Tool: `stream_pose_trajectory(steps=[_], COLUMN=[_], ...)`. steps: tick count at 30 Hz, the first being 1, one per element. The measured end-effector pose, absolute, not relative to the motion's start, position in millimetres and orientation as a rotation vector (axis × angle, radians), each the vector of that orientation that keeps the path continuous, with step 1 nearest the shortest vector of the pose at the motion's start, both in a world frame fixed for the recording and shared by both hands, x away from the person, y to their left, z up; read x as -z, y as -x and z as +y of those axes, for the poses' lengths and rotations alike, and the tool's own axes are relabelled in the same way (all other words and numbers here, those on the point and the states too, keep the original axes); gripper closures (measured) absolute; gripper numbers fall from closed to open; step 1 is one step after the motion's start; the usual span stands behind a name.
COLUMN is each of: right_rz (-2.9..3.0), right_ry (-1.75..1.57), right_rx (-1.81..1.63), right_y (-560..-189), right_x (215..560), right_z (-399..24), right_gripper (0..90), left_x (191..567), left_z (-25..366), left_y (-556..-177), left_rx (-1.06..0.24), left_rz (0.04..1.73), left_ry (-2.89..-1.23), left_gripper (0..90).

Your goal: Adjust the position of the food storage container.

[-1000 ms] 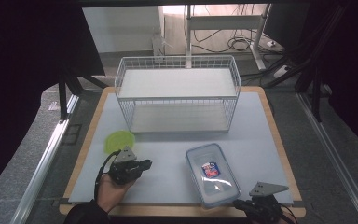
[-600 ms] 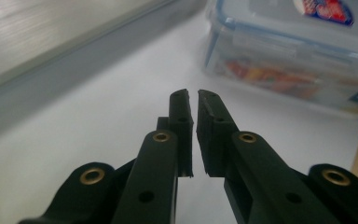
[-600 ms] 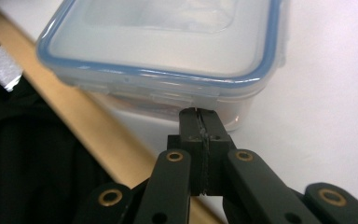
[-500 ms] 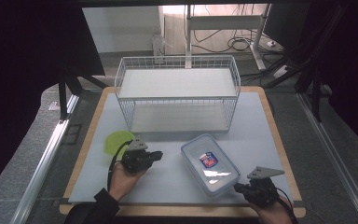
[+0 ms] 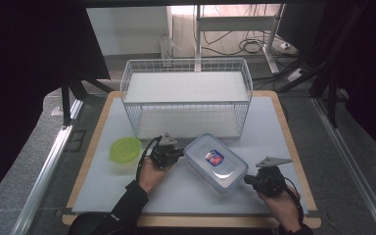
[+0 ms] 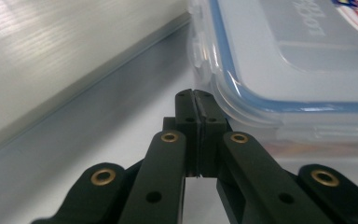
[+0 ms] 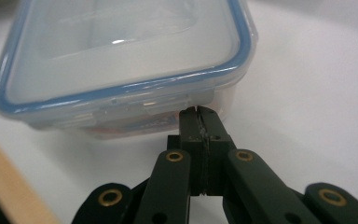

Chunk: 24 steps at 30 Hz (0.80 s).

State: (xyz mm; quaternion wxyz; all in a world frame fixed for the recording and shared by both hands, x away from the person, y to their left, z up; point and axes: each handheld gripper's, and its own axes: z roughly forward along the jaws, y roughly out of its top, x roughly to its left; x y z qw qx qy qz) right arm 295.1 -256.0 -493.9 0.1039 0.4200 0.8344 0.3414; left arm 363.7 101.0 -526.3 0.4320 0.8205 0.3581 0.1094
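Observation:
A clear plastic container [image 5: 215, 163] with a blue-sealed lid and a red and blue label lies at an angle on the white mat [image 5: 176, 196]. My left gripper [image 5: 178, 152] is shut with nothing between its jaws, its tips right at the container's left corner [image 6: 298, 60]. Seen in its own view, the left gripper [image 6: 196, 100] has both jaws pressed together beside the lid's clip. My right gripper [image 5: 247, 180] is also shut and empty, and its tips [image 7: 199, 116] sit against the container's near side wall [image 7: 121, 51] below the lid.
A white wire basket [image 5: 186, 104] stands just behind the container at the back of the mat. A lime-green lid or bowl [image 5: 125, 148] lies left of my left hand. The mat's wooden border [image 5: 293, 147] runs along the right.
Both hands have moved away from the near edge, the left one also rightward up to the container. The container has shifted up and left towards the basket and turned.

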Motion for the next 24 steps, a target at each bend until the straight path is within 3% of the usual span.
stream_pose_trajectory(steps=[14,17,24], right_rz=[2.384,2.389,2.401], right_ry=[-1.314,-1.327,-1.298], right_rx=[-0.979,-1.019,-1.032], right_y=[-352,-362,-366], right_x=[499,501,502], right_z=[-260,-257,-243], right_gripper=[90.0,90.0,90.0], left_x=[521,516,519], left_z=[104,109,117], left_y=[-334,-339,-362], left_rx=[-0.148,-0.176,-0.218], left_rz=[0.902,0.89,0.994], left_ry=[-2.089,-2.152,-2.095], left_gripper=[89.7,86.9,89.6])
